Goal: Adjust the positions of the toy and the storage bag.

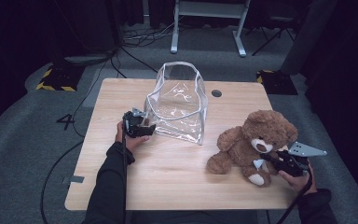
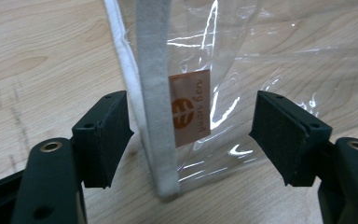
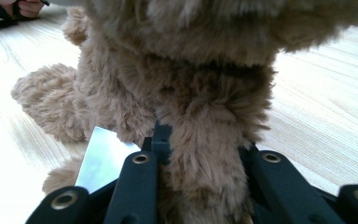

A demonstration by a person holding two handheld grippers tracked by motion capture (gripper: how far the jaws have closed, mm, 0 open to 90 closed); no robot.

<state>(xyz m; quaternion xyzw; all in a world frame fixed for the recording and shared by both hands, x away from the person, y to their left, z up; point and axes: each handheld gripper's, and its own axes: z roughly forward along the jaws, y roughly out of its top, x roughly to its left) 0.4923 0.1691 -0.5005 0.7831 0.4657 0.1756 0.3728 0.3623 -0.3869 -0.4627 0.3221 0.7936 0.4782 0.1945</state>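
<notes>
Orange label [image 2: 189,108] — script unreadable — on the clear bag [image 2: 223,70].

light wooden table [image 1: 168,172], small round hole [image 1: 216,93] near table's far edge, grey carpet floor [image 1: 23,140] around table, black cables [image 1: 135,39] beyond table, white desk frame [image 1: 205,18] behind table, yellow-black striped blocks [image 1: 56,77] off table's far corners
</notes>
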